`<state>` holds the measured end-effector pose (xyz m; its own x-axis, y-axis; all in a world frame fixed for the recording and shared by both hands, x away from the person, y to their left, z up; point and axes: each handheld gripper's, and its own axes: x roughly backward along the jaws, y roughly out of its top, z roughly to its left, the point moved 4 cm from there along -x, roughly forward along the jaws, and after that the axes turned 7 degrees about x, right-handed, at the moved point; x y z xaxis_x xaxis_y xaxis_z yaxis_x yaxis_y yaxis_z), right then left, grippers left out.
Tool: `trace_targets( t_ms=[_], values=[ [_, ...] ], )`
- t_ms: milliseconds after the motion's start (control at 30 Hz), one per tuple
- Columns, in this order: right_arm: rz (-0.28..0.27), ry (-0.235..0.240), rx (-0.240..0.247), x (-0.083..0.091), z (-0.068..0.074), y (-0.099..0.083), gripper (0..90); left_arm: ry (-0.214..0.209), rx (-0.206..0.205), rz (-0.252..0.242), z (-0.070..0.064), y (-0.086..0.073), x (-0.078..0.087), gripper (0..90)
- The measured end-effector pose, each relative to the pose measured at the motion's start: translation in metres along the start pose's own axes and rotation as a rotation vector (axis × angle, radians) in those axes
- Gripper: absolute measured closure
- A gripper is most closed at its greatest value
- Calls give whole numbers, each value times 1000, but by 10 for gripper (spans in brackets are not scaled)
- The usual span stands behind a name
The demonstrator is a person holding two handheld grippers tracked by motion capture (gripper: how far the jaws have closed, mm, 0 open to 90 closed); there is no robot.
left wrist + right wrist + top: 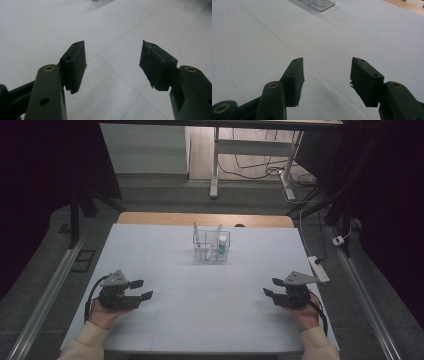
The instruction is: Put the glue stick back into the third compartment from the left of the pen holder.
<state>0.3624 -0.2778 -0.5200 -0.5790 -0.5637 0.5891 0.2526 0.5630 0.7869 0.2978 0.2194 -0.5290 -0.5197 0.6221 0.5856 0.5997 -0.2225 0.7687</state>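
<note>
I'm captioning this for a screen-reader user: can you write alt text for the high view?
A person holds an open left hand-held gripper and right hand-held gripper near the front of a white table. A clear organizer with a green-labelled bottle stands mid-table, farther back.

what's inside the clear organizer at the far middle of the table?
The clear organizer holds a white bottle with a green label at its right and two pale stick-like items leaning upright. Too small to identify those; the compartment floors are unreadable.
</note>
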Motion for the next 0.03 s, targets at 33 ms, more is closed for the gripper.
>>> trace_targets(
  t_ms=[33],
  values=[
    [-1,-1,0,0,0,0,439,0,0,0,0,0,0,378]
  ],
)
